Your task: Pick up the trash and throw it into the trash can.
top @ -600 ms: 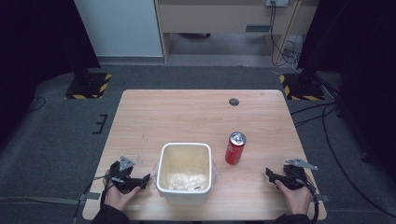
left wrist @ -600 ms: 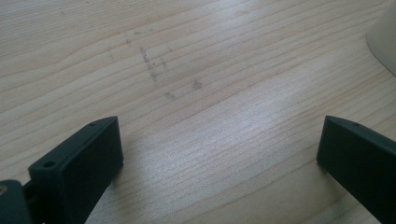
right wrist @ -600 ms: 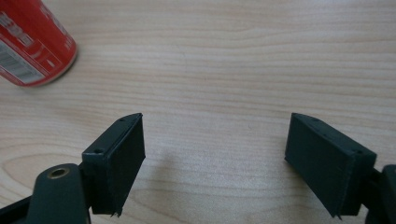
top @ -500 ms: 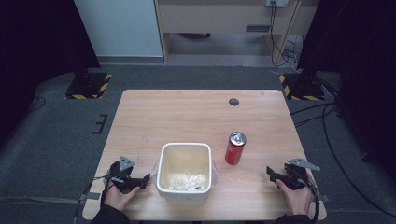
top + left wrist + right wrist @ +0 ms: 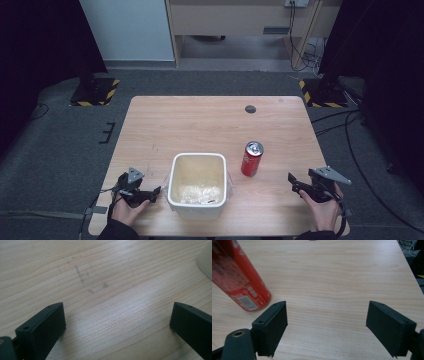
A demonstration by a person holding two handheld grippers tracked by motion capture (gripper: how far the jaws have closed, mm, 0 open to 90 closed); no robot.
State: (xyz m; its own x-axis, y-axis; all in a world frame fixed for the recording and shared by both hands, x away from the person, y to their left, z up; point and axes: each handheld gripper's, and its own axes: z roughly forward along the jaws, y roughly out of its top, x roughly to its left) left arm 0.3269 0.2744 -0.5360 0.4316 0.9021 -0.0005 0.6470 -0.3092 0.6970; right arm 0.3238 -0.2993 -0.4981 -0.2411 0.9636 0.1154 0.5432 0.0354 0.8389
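Note:
A red drink can (image 5: 251, 158) stands upright on the wooden table (image 5: 200, 125), just right of a white square tub (image 5: 197, 185) holding pale crumpled material. My left gripper (image 5: 154, 192) rests on the table left of the tub, its jaws wide open over bare wood (image 5: 117, 312); the tub's rim (image 5: 206, 262) shows at that view's right edge. My right gripper (image 5: 291, 180) sits near the table's right front, open and empty. In the right gripper view the can (image 5: 237, 280) stands ahead and left of the gripper (image 5: 327, 325).
A small dark round disc (image 5: 250, 109) lies near the table's far edge. Black-and-yellow striped floor bases (image 5: 95, 90) stand beyond the far corners, and cables (image 5: 350, 145) trail on the floor at the right. Bare wood spreads across the far half.
My right hand and gripper have edged slightly to the right and nearer the front edge. The left gripper, the tub and the can have not moved.

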